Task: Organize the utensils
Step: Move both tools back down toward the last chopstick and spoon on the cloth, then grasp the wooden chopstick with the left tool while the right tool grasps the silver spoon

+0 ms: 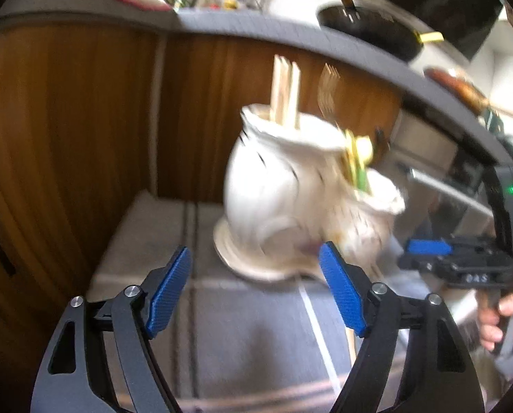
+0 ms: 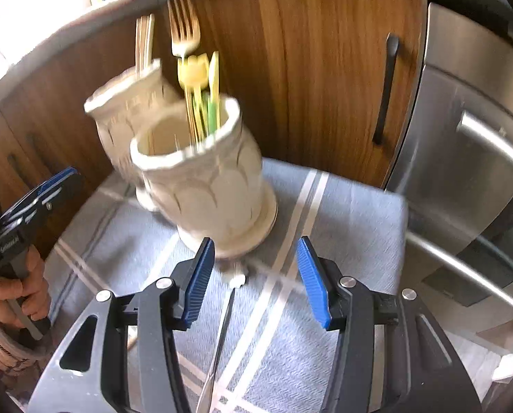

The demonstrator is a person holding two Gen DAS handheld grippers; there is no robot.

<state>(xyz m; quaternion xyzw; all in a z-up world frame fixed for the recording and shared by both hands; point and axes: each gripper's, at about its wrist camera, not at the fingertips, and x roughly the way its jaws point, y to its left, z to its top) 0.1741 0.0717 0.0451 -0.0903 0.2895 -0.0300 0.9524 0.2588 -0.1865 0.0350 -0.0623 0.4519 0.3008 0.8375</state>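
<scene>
I have a gripper in each hand, both angled down at the blue-grey striped cloth [image 2: 342, 213] spread in front of the wood cabinet [image 2: 308, 69]. Two cream ceramic holders stand on it side by side, touching or nearly so. The nearer holder [image 2: 201, 186] has a gold fork [image 2: 185, 31] and yellow-and-green plastic picks [image 2: 201, 93] standing upright in it; the farther holder [image 2: 125, 110] has pale wooden sticks [image 1: 284, 89], probably chopsticks. I judge the sorting is by kind, one holder per sort.

My right gripper [image 2: 254, 277] has its blue pads set moderately apart with nothing pressed between them. Lying flat on the cloth just under it is a slim metal utensil [image 2: 222, 330], its white-tipped end pointing at the nearer holder's base; blur hides what kind it is. That is the piece left to put away, and my jaws straddle its line so I can close across the handle.

My left gripper [image 1: 254, 287] stands wide and empty, facing the holders, likely ready to steady one so it does not tip. A pale stick [image 1: 350, 344] lies on the cloth by its right finger
</scene>
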